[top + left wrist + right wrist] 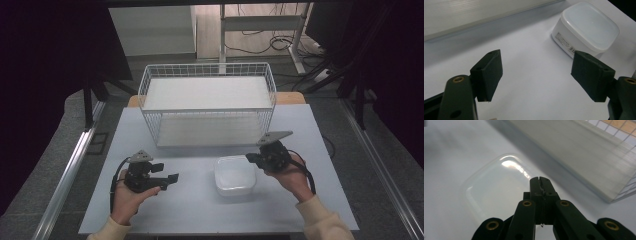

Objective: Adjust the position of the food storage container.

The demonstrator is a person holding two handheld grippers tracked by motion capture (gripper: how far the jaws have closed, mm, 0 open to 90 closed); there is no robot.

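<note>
Nothing is being gripped: the left gripper (172, 178) is being held agape at nine o'clock of the lidded container (235, 175), the right gripper (540, 182) clamped empty above it.

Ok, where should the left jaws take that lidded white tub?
Probably across its two opposite side walls just under the lid rim, coming from the tub's left. It sits upright with rounded corners and a flat lid, and the open left gripper already faces it. Whether the jaws span it is unclear.
</note>
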